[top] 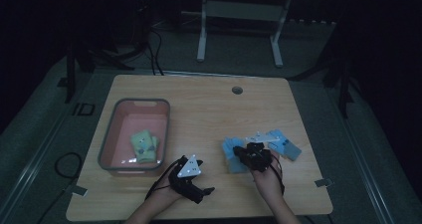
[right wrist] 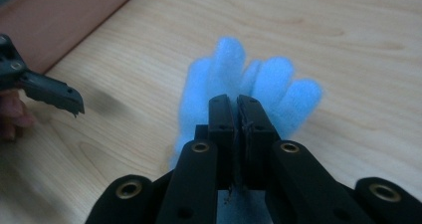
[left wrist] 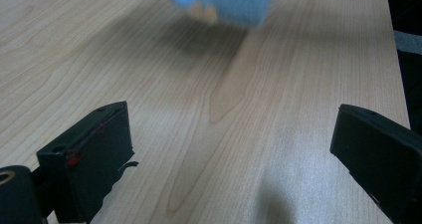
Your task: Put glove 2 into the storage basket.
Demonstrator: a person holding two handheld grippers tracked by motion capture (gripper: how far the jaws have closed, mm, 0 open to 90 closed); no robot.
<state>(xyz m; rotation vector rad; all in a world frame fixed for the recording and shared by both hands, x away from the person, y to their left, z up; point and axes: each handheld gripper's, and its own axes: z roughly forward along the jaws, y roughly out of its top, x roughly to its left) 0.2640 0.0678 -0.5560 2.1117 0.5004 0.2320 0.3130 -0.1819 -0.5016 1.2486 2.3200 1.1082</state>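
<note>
The right gripper (right wrist: 238, 107) had its black jaws pressed together on a fuzzy blue glove (right wrist: 259, 84), whose soft rounded fingers fanned out beyond the pads above the pale wood-grain table (top: 209, 104). In the high view the glove sat right of centre, near the front edge, beside a second blue glove (top: 287, 143). The left gripper (left wrist: 229, 149) rested low over bare wood, jaws wide apart. A rounded pink bin (top: 115, 115) at the left held green cloth pieces (top: 143, 145).

Fuzzy blue cloth glove (right wrist: 249, 79) lies on smooth matt wood table (right wrist: 348, 45).
</note>
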